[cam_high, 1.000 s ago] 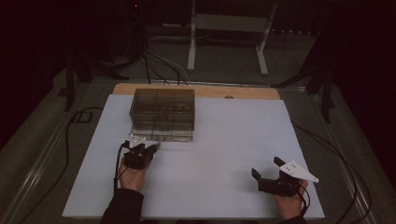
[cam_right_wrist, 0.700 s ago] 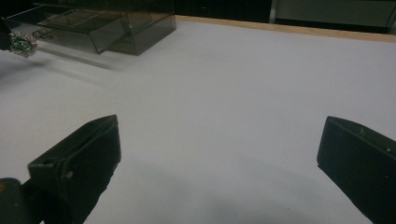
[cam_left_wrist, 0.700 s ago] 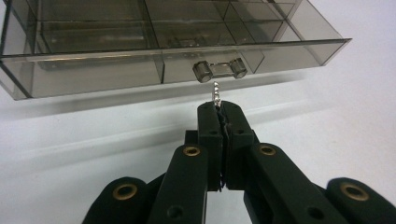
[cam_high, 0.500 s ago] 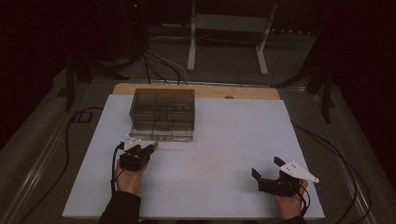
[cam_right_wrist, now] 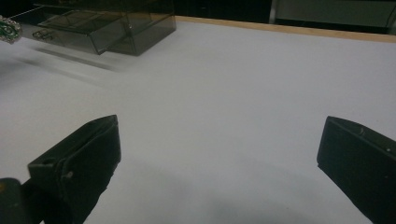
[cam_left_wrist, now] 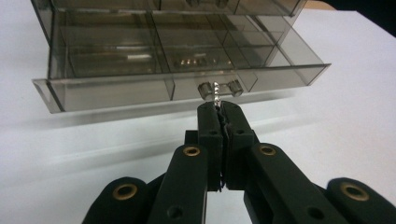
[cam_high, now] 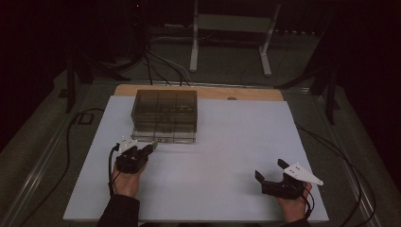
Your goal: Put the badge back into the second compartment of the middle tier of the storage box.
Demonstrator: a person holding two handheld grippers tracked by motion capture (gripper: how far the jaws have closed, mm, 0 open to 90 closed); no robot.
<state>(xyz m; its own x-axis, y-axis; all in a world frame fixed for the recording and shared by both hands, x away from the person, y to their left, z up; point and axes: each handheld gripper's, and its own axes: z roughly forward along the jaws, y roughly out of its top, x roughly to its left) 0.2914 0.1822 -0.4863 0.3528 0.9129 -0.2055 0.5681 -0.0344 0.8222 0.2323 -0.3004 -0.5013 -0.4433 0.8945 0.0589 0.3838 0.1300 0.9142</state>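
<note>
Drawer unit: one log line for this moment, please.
left gripper shut on drawer handle | bottom drawer partly out | right gripper open, idle

Drawer unit's (cam_left_wrist: 177, 51) top and left side beyond the frame edge

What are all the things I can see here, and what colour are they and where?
Drawer box: one, smoky clear plastic, far left part of the table.
Bottom drawer: one, smoky clear, pulled partly out.
Drawer handle: one, clear, at the drawer's front.
Table: one, white top with a wooden far edge.
Cables: several, black, on the floor around the table.
Metal stand: one, pale grey, behind the table.
Left gripper: one, black, shut on the drawer handle.
Right gripper: one, black, open, resting near right.
</note>
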